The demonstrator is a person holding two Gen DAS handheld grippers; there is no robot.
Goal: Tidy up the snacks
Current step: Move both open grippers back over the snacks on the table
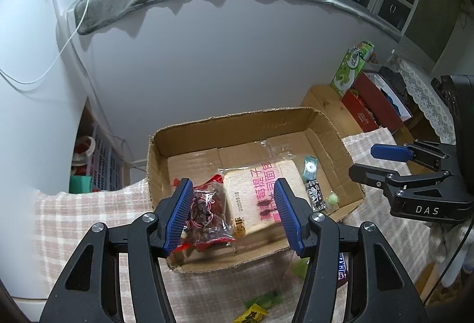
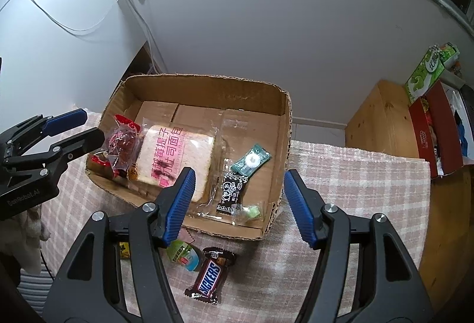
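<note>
An open cardboard box (image 1: 237,121) (image 2: 207,92) sits on a checkered cloth. In it lie a red snack packet (image 1: 210,204) (image 2: 121,142), a bagged bread slice (image 1: 260,189) (image 2: 174,157), a teal candy (image 2: 251,160), a black candy (image 2: 232,189) and a pale green candy (image 2: 253,212). My left gripper (image 1: 234,213) (image 2: 89,127) hovers open over the box's left part, holding nothing. Above the box's front edge my right gripper (image 2: 240,204) (image 1: 373,163) is open and empty too. A Snickers bar (image 2: 209,275), a green jelly cup (image 2: 185,256) and a yellow candy (image 1: 251,315) lie on the cloth.
The cloth (image 2: 355,175) covers a table against a white wall. A wooden surface (image 2: 382,121) to the right carries red boxes (image 2: 426,133) and a green carton (image 2: 426,71). At the left, a plastic basket (image 1: 103,163) stands below table level.
</note>
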